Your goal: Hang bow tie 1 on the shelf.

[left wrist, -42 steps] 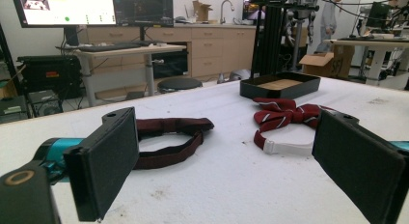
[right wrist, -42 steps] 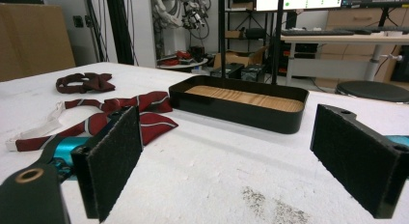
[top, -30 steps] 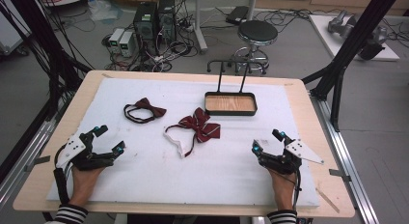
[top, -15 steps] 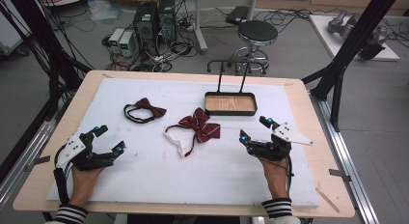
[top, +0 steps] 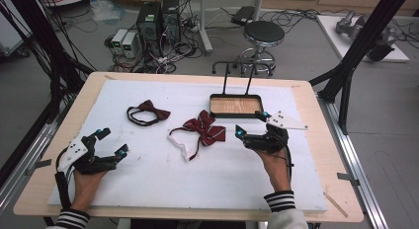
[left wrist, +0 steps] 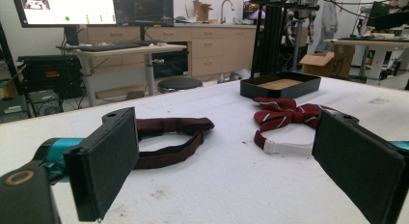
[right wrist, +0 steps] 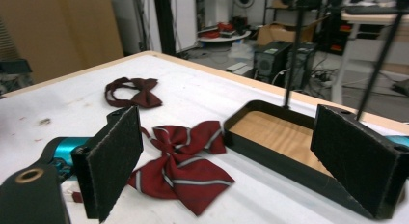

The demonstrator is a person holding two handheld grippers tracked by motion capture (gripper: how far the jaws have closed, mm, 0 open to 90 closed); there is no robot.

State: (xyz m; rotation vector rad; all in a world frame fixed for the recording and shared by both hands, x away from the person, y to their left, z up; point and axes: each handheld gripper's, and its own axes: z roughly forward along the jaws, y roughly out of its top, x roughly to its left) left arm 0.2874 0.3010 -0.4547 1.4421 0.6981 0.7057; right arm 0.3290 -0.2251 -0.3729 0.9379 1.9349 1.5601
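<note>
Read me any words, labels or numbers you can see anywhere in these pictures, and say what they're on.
No text is legible.
Monitors behind the table: content too blurred to read.
Cardboard box: dark marking, unreadable.
Bow ties, tray, grippers: no visible text.

Even, bright indoor light falls from overhead, leaving only faint, soft shadows on the white foam-covered wooden table (top: pixel 163 184). No harsh glare. The high view is slightly soft and grainy. Both gripper views blur the near black padded jaws and distant room background.
</note>
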